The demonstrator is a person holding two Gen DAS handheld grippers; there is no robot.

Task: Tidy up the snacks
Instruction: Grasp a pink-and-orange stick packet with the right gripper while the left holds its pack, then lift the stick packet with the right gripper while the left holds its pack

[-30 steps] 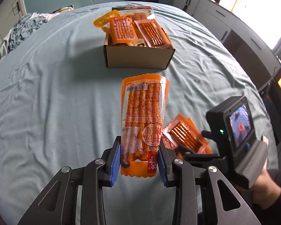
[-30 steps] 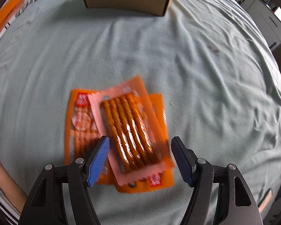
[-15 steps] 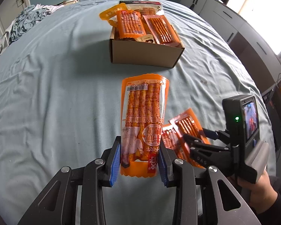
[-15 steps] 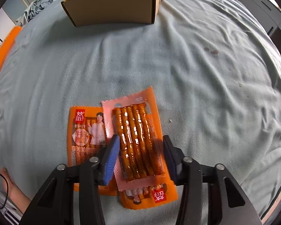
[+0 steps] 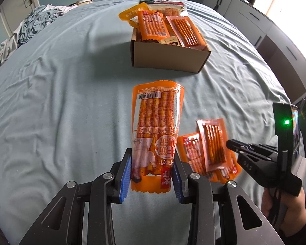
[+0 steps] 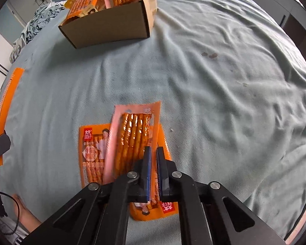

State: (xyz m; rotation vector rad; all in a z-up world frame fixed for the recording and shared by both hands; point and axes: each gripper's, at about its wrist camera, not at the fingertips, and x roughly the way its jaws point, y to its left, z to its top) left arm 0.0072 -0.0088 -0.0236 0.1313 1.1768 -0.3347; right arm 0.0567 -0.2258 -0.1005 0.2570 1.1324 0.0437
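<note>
Since the earlier frames, the right tool (image 6: 153, 159) has been brought from wide apart to fully closed over the pink snack packet (image 6: 130, 140); whether its edge is pinched cannot be told. That packet lies on two orange packets (image 6: 91, 153) on the blue bedsheet (image 6: 224, 81). The left tool (image 5: 152, 170) is clamped on a tall orange snack packet (image 5: 156, 130), held above the bed. The cardboard box (image 5: 169, 59), filled with snacks, stands farther back.

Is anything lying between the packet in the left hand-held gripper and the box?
Nothing visible: only bare sheet lies between the packet in the left hand-held gripper and the box, whose open top already holds packets.
</note>
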